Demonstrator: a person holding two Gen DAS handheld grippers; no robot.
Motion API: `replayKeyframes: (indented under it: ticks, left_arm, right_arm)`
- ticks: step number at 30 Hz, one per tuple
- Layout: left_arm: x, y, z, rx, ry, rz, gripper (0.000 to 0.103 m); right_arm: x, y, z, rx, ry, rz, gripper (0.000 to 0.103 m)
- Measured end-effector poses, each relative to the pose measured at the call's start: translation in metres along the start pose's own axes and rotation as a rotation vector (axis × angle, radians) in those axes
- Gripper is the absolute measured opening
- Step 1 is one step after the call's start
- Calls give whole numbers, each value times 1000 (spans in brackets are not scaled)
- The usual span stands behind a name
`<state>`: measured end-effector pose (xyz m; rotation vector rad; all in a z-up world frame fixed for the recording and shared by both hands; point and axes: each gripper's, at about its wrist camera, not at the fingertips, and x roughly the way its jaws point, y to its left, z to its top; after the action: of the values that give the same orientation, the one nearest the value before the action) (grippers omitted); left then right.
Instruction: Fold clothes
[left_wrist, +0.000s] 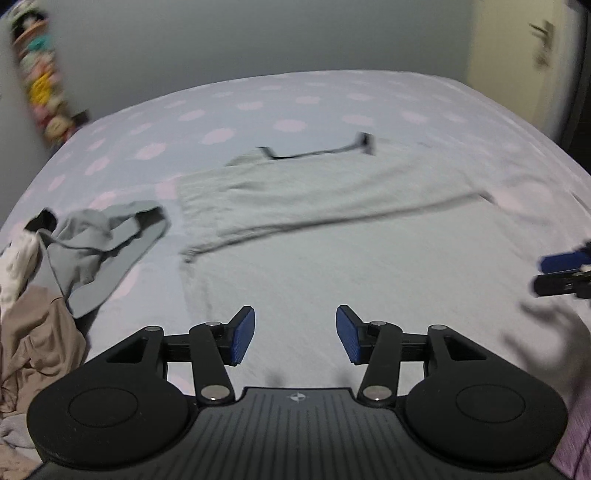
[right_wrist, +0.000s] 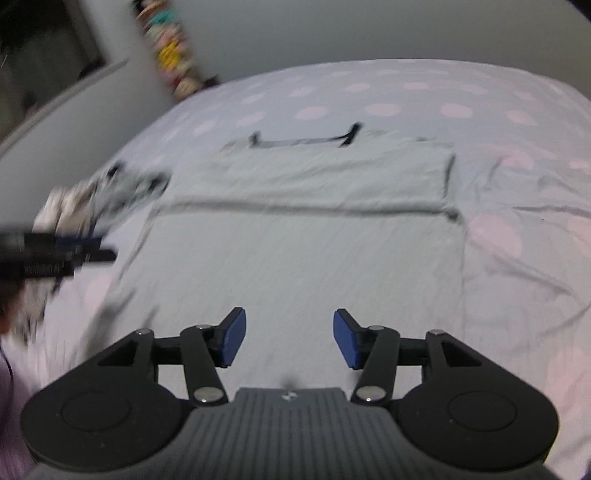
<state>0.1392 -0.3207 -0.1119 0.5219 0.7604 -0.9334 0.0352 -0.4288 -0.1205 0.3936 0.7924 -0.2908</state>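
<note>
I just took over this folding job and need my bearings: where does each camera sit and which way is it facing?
Left wrist: on the left tongs, open, aimed across the bed at the pale garment; clothes pile at left, right tongs at the right edge.
Right wrist: on the right tongs, open, facing the same garment; left tongs blurred at the left edge.
Shared: garment, its dark neckline, dotted sheet, far wall.

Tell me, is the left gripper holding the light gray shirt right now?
No, the left gripper has its blue fingers spread wide apart with nothing between them, above the light gray shirt lying flat on the bed.
</note>
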Motion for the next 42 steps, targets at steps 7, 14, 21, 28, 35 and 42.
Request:
replayKeyframes:
  ticks: [7,14,21,28,35,42]
  left_arm:
    - [-31,-64,-35,286,39,30,47]
    - [-29,-117,-86,642,158,119,47]
    - [-9,-144,-124,891,301,138,47]
    - [16,-149,-145,993,395,188,47]
    - [32,-141,-137,930,438,224,15]
    - [21,-119,-109,736,320,238,5]
  right_arm:
    - [-31,50,-52,-231,22,-80,60]
    - [-36,67,-72,-365,12,-87,64]
    - [-32,78,-76,-444,43,-86,66]
    - [-29,80,-79,-476,72,-67,67]
    - [-3,96,-85,-602,257,-11,68]
    - [12,106,-93,-689,342,-24,69]
